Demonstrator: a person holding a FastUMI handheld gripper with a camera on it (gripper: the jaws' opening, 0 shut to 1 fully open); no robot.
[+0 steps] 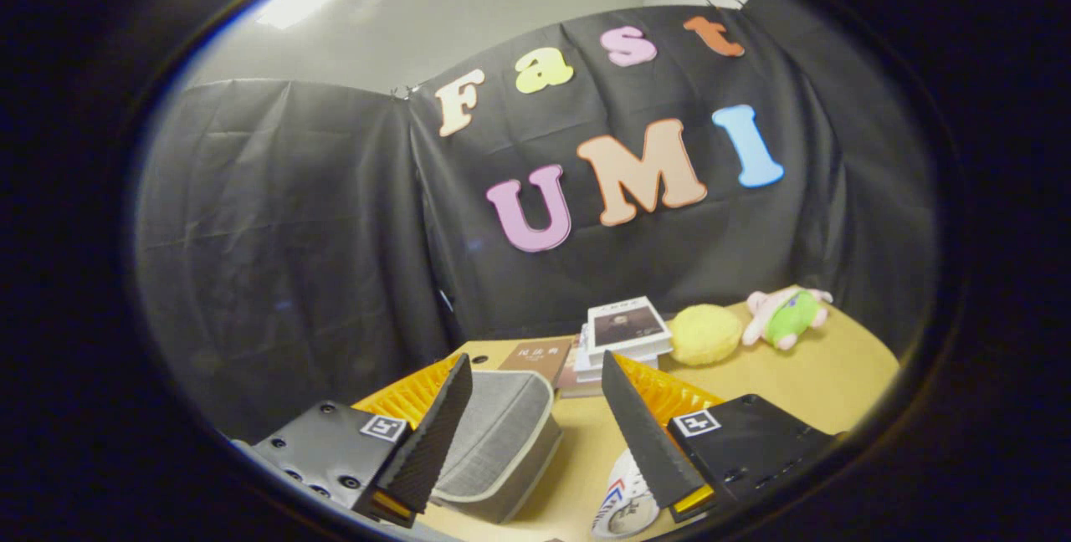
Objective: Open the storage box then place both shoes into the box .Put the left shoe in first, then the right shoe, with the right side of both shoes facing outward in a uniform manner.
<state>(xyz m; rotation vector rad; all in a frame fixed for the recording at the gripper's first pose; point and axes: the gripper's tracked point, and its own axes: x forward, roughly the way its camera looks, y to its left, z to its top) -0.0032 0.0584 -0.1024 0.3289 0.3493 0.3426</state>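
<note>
Two fingers of gripper (535,433) spread w/ nothing pinched, grey shoe (502,450) btwn them on table (803,375), white shoe (623,500) nearer right finger; risk: grabbing wrong shoe first, or sloppy pinch dropping it.

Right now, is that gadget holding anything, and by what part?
Nothing is held. The hand-held gripper has its fingers spread apart above the table; a grey shoe lies between them, touched by neither.
</note>
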